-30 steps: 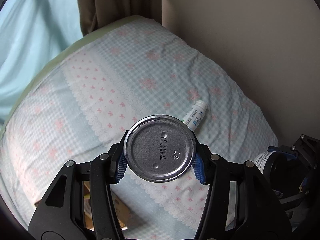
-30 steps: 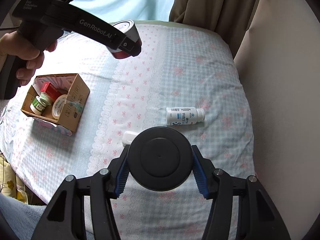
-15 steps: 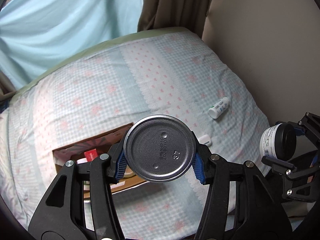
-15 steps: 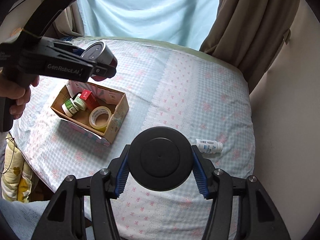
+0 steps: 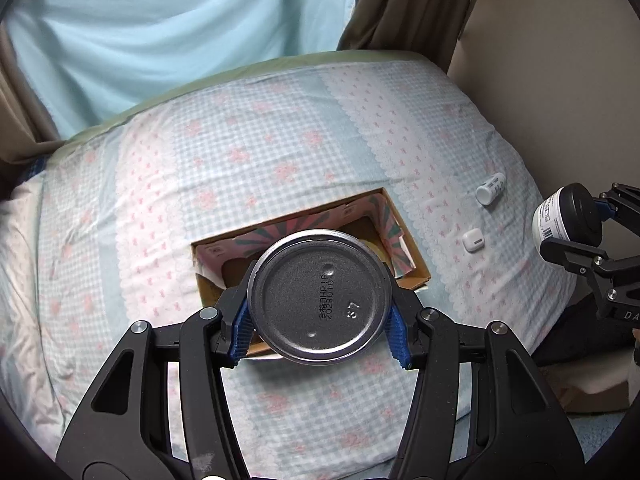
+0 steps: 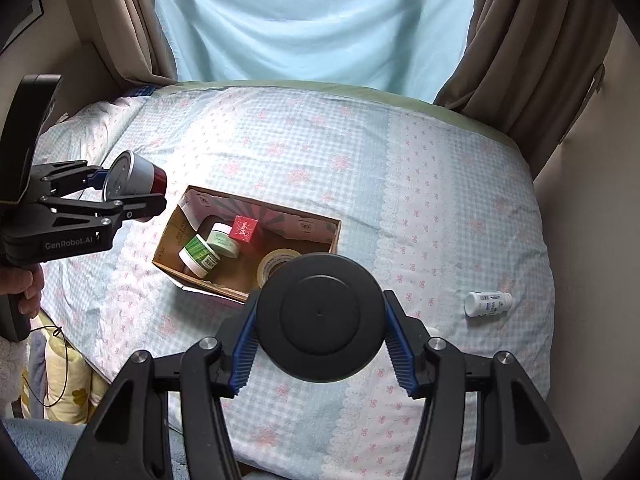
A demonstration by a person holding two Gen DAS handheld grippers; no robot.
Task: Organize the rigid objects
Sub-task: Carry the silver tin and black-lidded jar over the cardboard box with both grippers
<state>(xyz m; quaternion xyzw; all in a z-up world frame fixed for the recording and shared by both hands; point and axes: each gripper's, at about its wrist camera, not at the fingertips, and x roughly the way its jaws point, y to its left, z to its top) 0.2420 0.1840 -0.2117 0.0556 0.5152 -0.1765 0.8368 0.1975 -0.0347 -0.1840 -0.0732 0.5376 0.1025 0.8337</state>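
Left wrist view: your left gripper (image 5: 320, 300) clamps one tin can (image 5: 319, 296) above the one cardboard box (image 5: 412, 256); one white bottle (image 5: 490, 188) and one earbud case (image 5: 473, 241) lie at 2 o'clock.

Right wrist view: your right gripper (image 6: 320, 322) grips one black-lidded jar (image 6: 320, 316); the box holds two green jars (image 6: 200, 254), one red carton (image 6: 244, 229), one tape roll (image 6: 276, 262).

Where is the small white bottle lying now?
In the right wrist view, the small white bottle lies on its side on the bedspread, near the right edge, well right of the cardboard box.
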